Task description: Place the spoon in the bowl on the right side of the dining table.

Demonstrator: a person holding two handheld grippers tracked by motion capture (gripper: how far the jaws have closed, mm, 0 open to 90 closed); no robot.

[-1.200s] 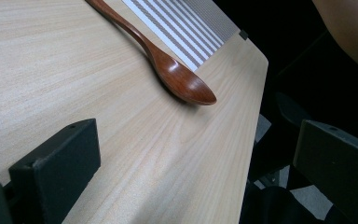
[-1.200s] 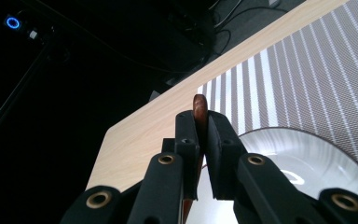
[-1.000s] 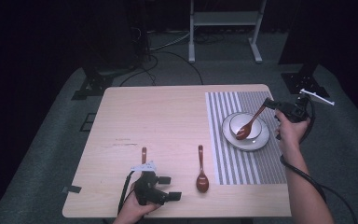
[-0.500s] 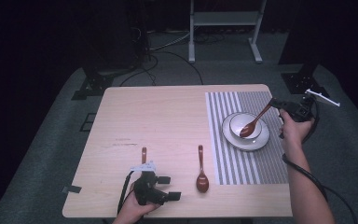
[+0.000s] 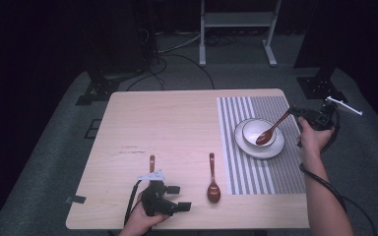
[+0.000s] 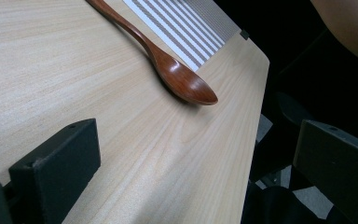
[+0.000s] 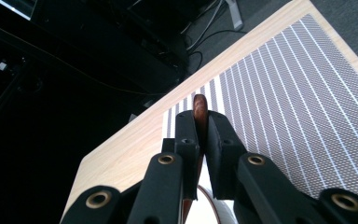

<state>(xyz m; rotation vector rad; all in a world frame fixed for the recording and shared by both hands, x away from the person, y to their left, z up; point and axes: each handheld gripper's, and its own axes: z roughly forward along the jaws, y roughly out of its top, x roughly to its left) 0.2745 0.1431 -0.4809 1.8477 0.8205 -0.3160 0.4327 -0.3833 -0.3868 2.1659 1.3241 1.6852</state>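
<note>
My right gripper (image 5: pixel 295 114) hovers at the table's right edge, shut on the handle of a brown wooden spoon (image 5: pixel 270 132). The spoon slants down so its head rests inside a white bowl (image 5: pixel 249 129) that stands on a white plate (image 5: pixel 276 150). In the right gripper view the handle end (image 7: pixel 199 106) pokes out between the closed pads of that gripper (image 7: pixel 200 127). My left gripper (image 5: pixel 181 197) lies open near the front edge. A second spoon (image 5: pixel 212 181) lies just right of it, seen close in the left gripper view (image 6: pixel 179 77) ahead of the open left gripper (image 6: pixel 200 135).
A grey striped placemat (image 5: pixel 256 182) covers the right part of the wooden table (image 5: pixel 167 123) under the plate. A third spoon's handle (image 5: pixel 152 162) sticks out beyond the left gripper. Stands and cables sit on the dark floor behind the table.
The right gripper and its spoon have drifted slightly to the right, the spoon's head staying in the bowl. The left gripper has stayed still.
</note>
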